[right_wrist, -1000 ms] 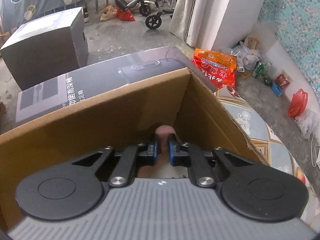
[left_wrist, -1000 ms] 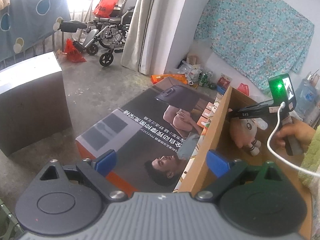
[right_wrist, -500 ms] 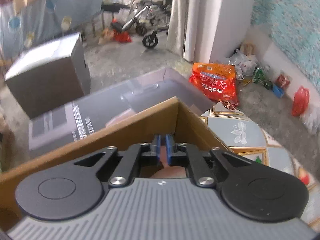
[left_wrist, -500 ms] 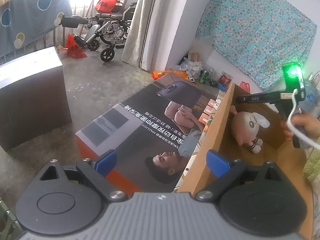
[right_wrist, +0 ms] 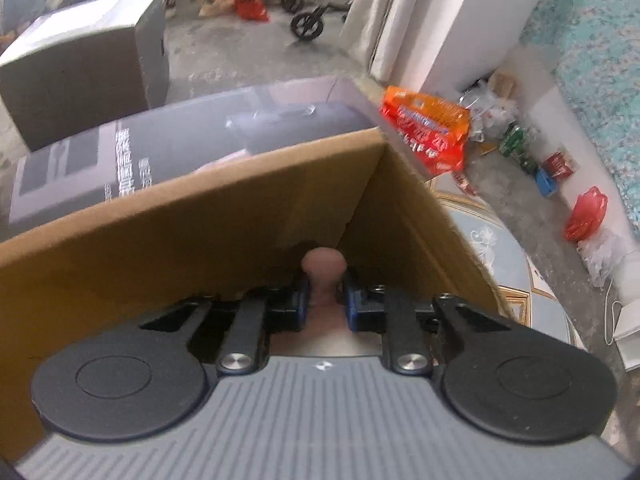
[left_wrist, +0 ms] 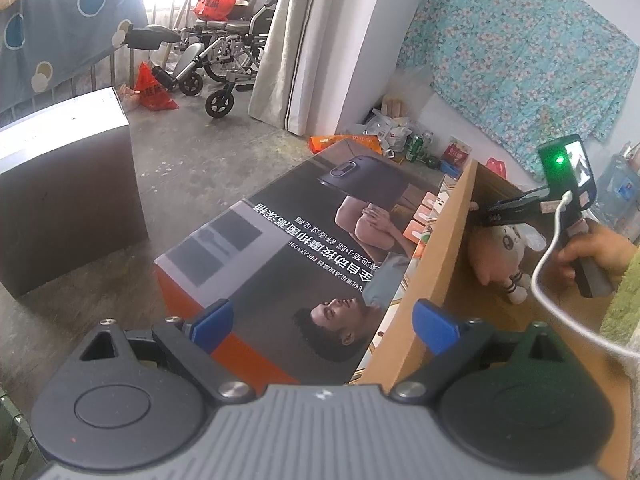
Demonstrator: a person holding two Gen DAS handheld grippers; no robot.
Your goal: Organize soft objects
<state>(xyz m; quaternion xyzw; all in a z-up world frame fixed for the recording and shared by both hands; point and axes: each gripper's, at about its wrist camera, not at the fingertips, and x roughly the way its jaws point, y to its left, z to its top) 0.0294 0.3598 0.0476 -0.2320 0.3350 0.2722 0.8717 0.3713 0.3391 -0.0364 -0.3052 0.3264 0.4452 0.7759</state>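
A pink and white plush toy (left_wrist: 498, 256) hangs inside an open cardboard box (left_wrist: 436, 264). My right gripper (right_wrist: 325, 300) is shut on the toy's pink ear (right_wrist: 323, 268) and holds it near the box's far corner (right_wrist: 360, 208). In the left wrist view the right gripper (left_wrist: 482, 214) shows above the toy, held by a hand. My left gripper (left_wrist: 322, 322) is open and empty, hovering over the box's left wall and the printed carton.
A large printed product carton (left_wrist: 296, 248) lies left of the cardboard box. A grey box (left_wrist: 64, 184) stands further left on the concrete floor. A wheelchair (left_wrist: 216, 64), an orange bag (right_wrist: 428, 128) and litter sit by the far wall.
My right gripper rose with the plush toy half a second ago and has now come down lower into the box, still gripping it. My left gripper has barely moved.
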